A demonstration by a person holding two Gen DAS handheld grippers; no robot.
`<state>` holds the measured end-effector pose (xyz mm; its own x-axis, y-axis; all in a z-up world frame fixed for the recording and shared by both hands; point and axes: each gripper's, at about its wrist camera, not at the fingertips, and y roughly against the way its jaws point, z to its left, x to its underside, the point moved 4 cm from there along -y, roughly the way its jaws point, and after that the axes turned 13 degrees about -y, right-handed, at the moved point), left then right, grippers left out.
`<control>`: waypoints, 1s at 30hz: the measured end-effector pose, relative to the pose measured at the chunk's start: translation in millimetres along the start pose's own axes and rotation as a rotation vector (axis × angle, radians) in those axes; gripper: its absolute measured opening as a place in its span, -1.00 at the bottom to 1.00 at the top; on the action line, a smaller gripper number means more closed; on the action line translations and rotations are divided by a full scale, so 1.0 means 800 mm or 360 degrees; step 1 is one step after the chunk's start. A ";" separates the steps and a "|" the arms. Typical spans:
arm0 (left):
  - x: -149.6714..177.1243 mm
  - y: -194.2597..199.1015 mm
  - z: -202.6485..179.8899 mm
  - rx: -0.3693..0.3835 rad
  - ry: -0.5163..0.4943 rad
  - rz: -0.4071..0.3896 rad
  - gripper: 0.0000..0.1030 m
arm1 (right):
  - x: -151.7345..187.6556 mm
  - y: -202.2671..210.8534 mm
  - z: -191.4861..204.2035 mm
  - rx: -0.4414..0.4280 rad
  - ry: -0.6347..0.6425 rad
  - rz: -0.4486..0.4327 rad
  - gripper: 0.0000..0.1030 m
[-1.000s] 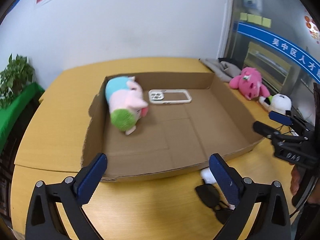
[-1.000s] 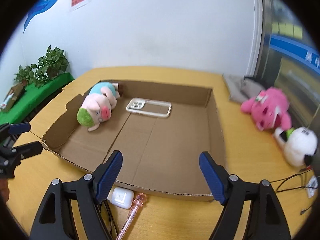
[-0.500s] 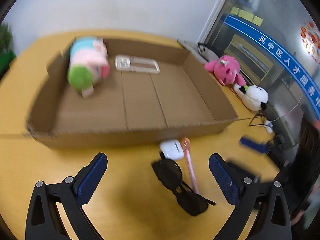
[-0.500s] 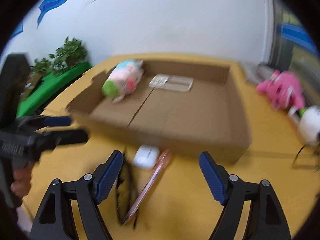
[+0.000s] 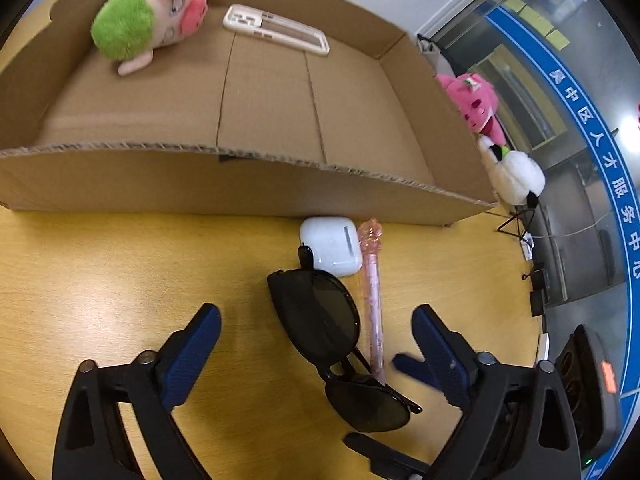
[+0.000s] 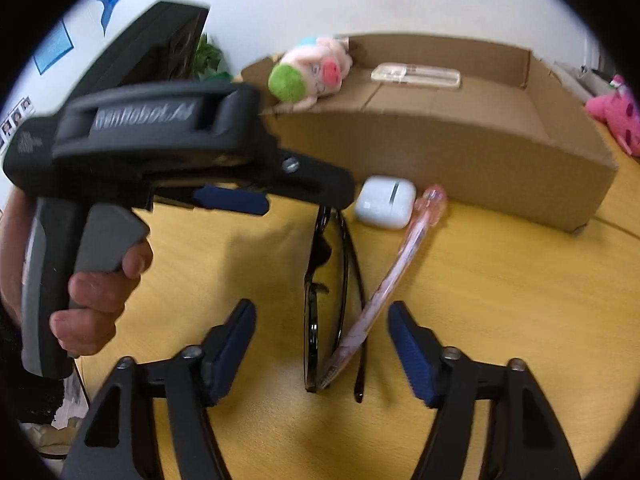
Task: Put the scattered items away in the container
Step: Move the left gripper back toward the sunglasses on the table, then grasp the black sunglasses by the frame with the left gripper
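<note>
Black sunglasses lie folded on the yellow table in front of the cardboard box. A white earbud case and a pink pen lie beside them. My left gripper hangs over the sunglasses, its jaws closing, pads apart from the lenses. My right gripper straddles the sunglasses and the pen, its jaws also closing without touching them. One blue pad of the left gripper shows above. The earbud case sits by the box wall.
Inside the box lie a pink-and-green plush and a clear phone case. A pink plush and a white plush sit on the table right of the box, with cables nearby. A person's hand grips the left tool.
Both grippers came down from above the box to the items in front of it and tilted downward. The right jaws narrowed. The left gripper now fills the left of the right wrist view.
</note>
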<state>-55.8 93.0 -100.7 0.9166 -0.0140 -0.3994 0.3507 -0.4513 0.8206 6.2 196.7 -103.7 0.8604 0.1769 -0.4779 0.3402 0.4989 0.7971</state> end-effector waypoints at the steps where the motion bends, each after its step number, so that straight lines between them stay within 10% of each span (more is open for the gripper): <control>1: 0.002 -0.006 0.001 0.0004 0.0008 0.0026 0.74 | 0.004 -0.004 -0.001 0.0008 0.0001 0.0017 -0.01; 8: 0.008 -0.018 0.001 -0.0057 -0.0026 0.0095 0.02 | 0.017 -0.002 -0.008 -0.0013 0.0000 0.0061 -0.27; 30: 0.029 -0.003 0.020 -0.0092 -0.0081 0.0115 -0.51 | -0.020 0.053 -0.070 0.0142 -0.0078 -0.0001 -0.23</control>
<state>-38.7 79.2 -118.7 0.9295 -0.0906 -0.3575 0.2959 -0.3954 0.8695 -14.6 262.4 -82.6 0.8769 0.1340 -0.4615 0.3712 0.4211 0.8276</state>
